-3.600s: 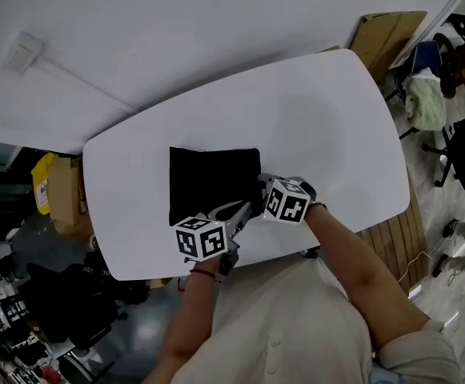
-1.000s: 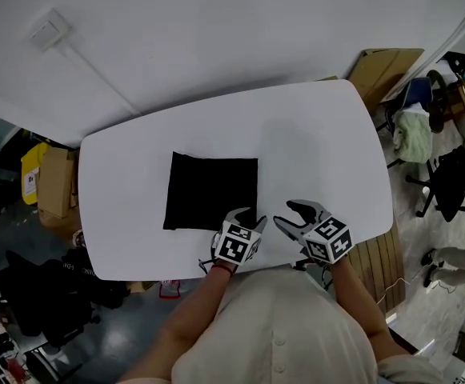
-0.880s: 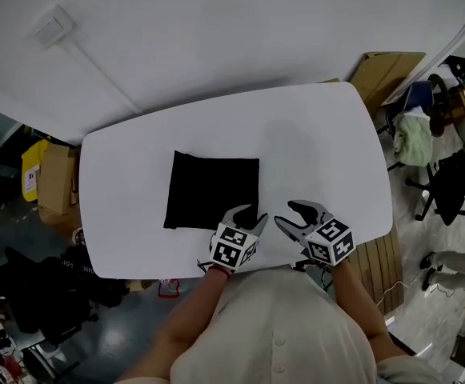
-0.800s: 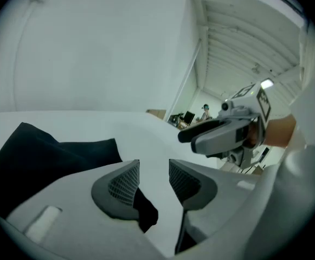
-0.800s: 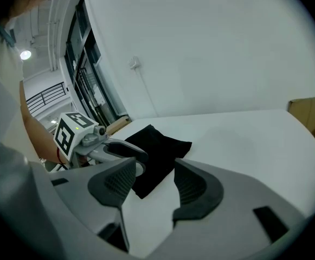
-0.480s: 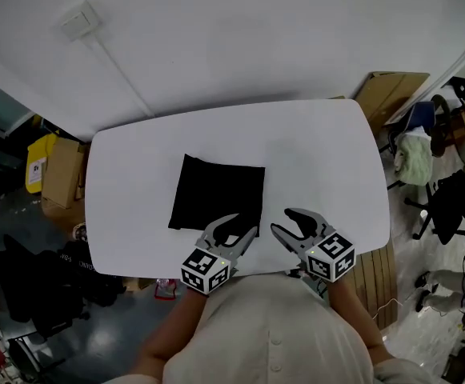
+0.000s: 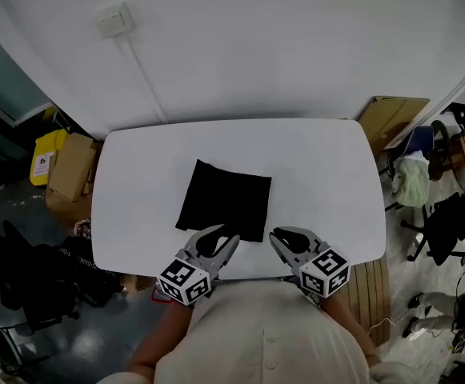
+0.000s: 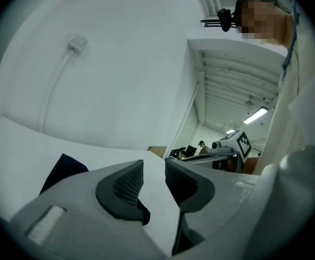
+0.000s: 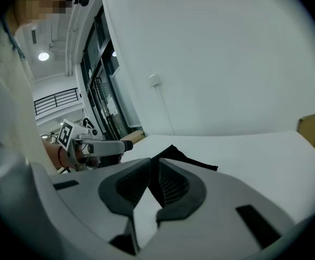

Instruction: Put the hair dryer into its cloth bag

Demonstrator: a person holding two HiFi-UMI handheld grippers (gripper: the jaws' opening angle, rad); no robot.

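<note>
Black bag (image 7: 226, 200) lies flat mid-table (image 7: 320, 166). No hair dryer is visible in any view, so I can't tell if it's inside. Left gripper (image 7: 222, 237) hangs at the bag's 7 o'clock, jaws spread with nothing between, and they've just been closing. Right gripper (image 7: 278, 237) is at 5 o'clock, jaws just closed and pressed together, empty. Both are clear of the cloth. Looks like the stow step is done. Next: confirm the dryer is inside, else locate it and open the bag mouth.

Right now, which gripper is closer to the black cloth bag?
Left. The left gripper hangs over the near edge of the bag; the right gripper is off its near right corner, above bare table. Both have just been closing their jaws on nothing.
</note>
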